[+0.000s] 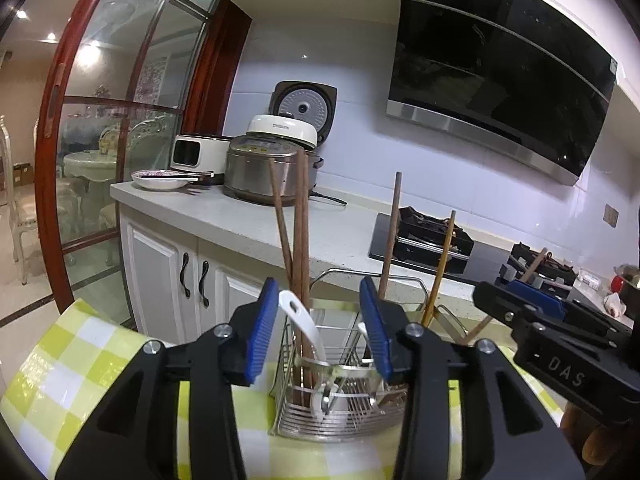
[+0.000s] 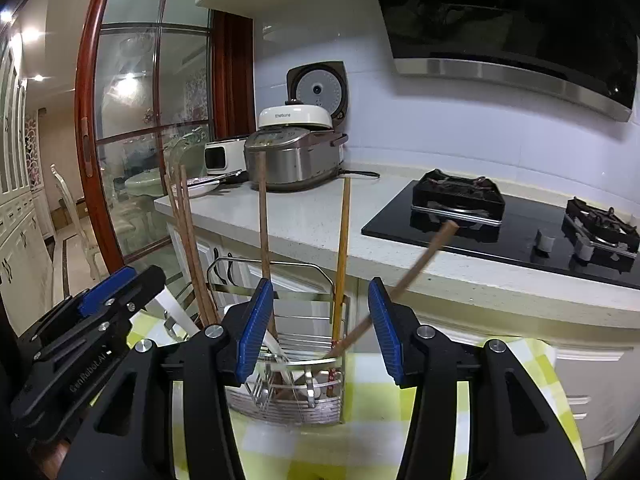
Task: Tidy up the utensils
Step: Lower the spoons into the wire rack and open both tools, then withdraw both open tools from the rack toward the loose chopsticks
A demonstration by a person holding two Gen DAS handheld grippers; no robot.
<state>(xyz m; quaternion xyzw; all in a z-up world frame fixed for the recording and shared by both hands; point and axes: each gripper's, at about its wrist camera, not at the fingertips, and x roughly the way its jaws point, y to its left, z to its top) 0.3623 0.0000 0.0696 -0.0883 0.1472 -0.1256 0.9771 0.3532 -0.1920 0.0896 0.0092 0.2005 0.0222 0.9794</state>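
On the checked tablecloth [image 2: 372,448]: utensils racked.
Both grippers, left gripper [image 1: 319,330] and right gripper [image 2: 321,330], gape empty before the wire caddy [image 2: 286,400]; the slanting chopstick [image 2: 404,284] likely needs straightening.

A home kitchen: gas hob [image 2: 520,216], range hood [image 1: 500,80], rice cooker [image 2: 294,156].

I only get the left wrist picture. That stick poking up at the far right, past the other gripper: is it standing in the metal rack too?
Observer: Yes. The right wrist view shows the leaning chopstick with its lower end inside the wire caddy, tilted toward the stove.
Operator: Is the other gripper holding anything?
Observer: No. The right gripper is open, with nothing between its blue pads.
Operator: How many burners does the stove have?
Observer: Two; the right wrist view shows both burners on the black cooktop.
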